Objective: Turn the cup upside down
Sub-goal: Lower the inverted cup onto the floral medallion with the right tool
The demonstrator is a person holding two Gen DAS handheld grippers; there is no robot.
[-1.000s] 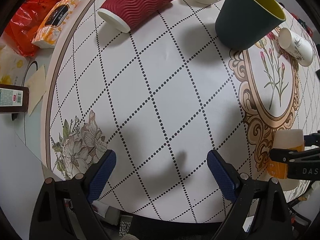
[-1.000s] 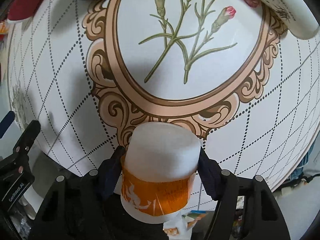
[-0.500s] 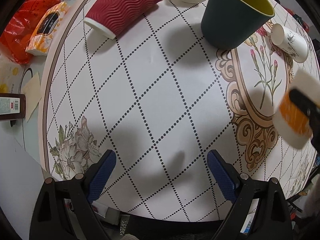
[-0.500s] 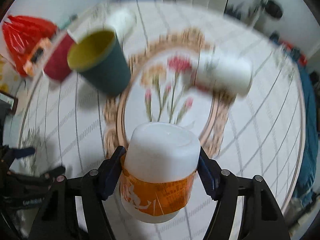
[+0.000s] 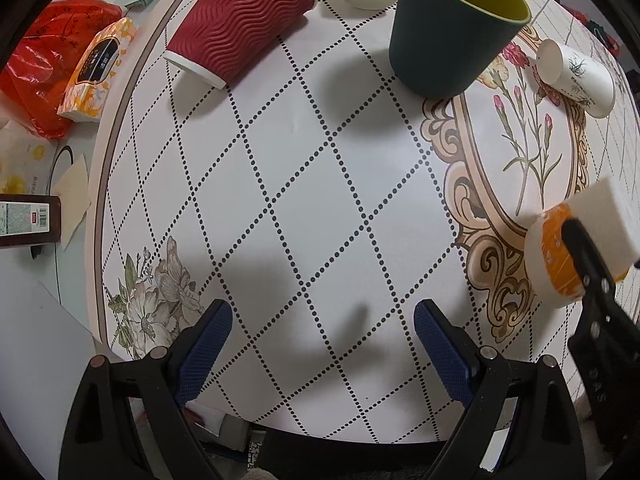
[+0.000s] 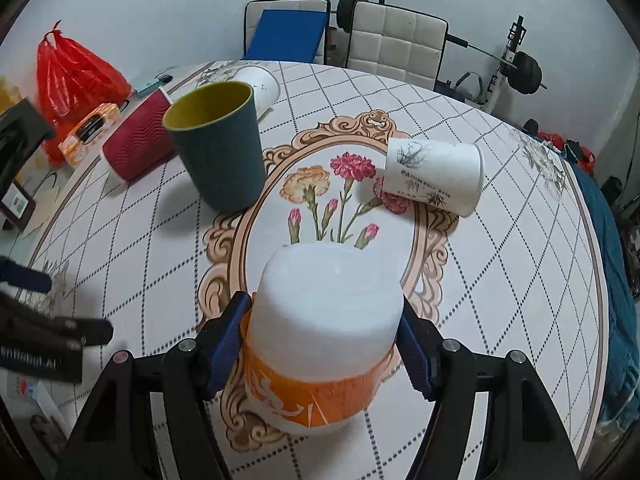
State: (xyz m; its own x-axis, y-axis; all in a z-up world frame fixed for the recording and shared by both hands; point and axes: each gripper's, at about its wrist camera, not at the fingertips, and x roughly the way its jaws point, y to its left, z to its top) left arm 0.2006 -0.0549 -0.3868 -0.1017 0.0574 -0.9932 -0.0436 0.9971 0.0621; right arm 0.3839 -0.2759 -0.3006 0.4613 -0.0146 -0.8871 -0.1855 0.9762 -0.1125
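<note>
My right gripper (image 6: 324,344) is shut on a white cup with an orange band (image 6: 320,332), its closed base pointing away from the camera. It holds the cup tilted above the table's flowered oval. In the left wrist view the cup (image 5: 560,256) hangs at the right edge, clamped by the right gripper (image 5: 580,240). My left gripper (image 5: 320,340) is open and empty above the dotted tablecloth (image 5: 300,200) near the front edge.
A dark green cup (image 6: 216,144) stands upright. A red ribbed cup (image 6: 136,140) and two white paper cups (image 6: 436,180) (image 6: 260,84) lie on their sides. A red bag (image 6: 76,76), tissue pack (image 6: 88,132) and chairs (image 6: 396,44) surround the round table.
My right gripper lifted the orange-banded cup off the table's front edge and swung it up, so the view now looks across the table. My left gripper stayed put.
</note>
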